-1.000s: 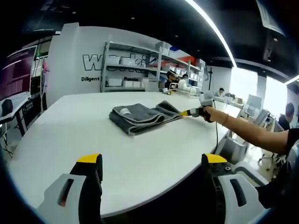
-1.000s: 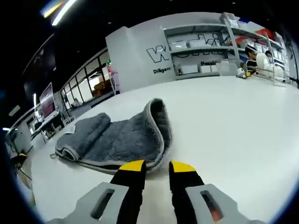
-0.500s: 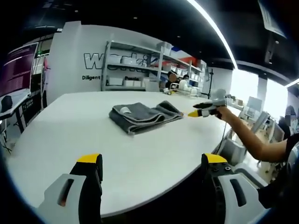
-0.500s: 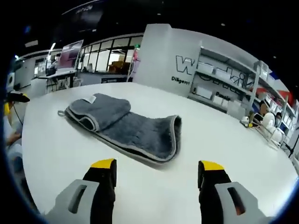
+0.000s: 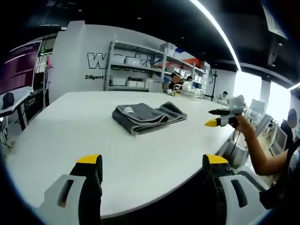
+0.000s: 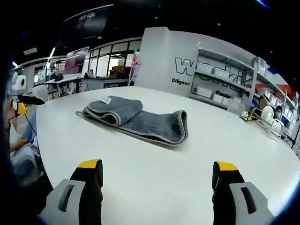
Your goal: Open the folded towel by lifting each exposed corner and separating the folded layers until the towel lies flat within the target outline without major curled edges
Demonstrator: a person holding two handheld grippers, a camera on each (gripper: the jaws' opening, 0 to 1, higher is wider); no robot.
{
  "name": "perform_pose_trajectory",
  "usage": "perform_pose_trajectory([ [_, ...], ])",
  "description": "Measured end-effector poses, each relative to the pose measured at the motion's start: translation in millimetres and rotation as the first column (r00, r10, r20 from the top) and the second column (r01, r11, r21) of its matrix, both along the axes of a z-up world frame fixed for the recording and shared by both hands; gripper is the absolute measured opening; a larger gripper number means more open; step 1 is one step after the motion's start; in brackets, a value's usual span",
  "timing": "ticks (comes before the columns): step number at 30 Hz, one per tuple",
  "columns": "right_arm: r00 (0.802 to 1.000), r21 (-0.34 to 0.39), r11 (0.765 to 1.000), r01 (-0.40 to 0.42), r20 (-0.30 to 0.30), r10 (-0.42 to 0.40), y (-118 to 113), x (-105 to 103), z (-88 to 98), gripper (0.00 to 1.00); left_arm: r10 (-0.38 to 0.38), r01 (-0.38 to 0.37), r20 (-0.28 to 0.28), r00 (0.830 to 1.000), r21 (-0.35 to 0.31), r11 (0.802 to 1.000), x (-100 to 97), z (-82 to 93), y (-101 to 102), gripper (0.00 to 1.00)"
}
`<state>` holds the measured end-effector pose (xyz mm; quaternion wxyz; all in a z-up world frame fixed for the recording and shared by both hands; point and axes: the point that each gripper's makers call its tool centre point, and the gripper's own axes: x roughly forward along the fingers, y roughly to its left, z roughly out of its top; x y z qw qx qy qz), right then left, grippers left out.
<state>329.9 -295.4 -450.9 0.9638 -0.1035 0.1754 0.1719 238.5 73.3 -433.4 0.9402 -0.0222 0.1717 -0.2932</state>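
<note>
Towel (image 6: 140,123): folded, on worktop (image 6: 187,173), ahead of both.
Left hand-held gripper (image 5: 149,161): jaws apart.
Right hand-held gripper (image 6: 158,168): jaws apart.

A long ceiling light strip (image 5: 220,33) is glaring above the white table (image 5: 70,136), which is reflecting it evenly; straight lines are bending near the edges.

Grey grippers, black fingers (image 5: 91,180) with yellow tips; dark short sleeve (image 5: 293,145)

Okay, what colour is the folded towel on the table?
Dark grey with a lighter grey edge trim; the towel shows best in the right gripper view.
</note>
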Motion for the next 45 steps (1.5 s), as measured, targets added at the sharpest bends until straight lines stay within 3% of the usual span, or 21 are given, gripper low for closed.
perform_pose_trajectory([
  [9, 0.999, 0.020, 0.999, -0.034, 0.019, 0.034, 3, -8, 6.7, 0.99, -0.054, 0.054, -0.045, 0.998, -0.006, 0.999, 13.9, -12.5, -23, 0.86],
  [15, 0.997, -0.008, 0.998, -0.069, 0.021, 0.069, 12, -8, 9.5, 0.99, -0.079, 0.077, -0.074, 0.994, -0.037, 0.996, 42.8, -10.8, -42, 0.85],
  [21, 0.996, -0.019, 0.997, -0.079, 0.037, 0.079, 14, -11, 14.6, 0.99, -0.086, 0.086, -0.001, 0.996, -0.036, 0.996, 85.4, 4.0, -58, 0.84],
  [30, 0.995, 0.006, 0.996, -0.086, 0.046, 0.086, 10, -17, 21.7, 0.99, -0.100, 0.101, 0.028, 0.995, -0.054, 0.993, 126.7, 0.0, -82, 0.80],
  [40, 0.994, 0.023, 0.995, -0.092, 0.063, 0.091, 6, -23, 28.0, 0.97, -0.079, 0.078, -0.022, 0.997, -0.025, 0.997, 158.6, -29.5, -101, 0.78],
  [45, 0.994, 0.023, 0.996, -0.091, 0.062, 0.089, 5, -24, 27.4, 0.97, -0.061, 0.060, -0.028, 0.998, -0.039, 0.997, 167.2, -32.4, -103, 0.76],
])
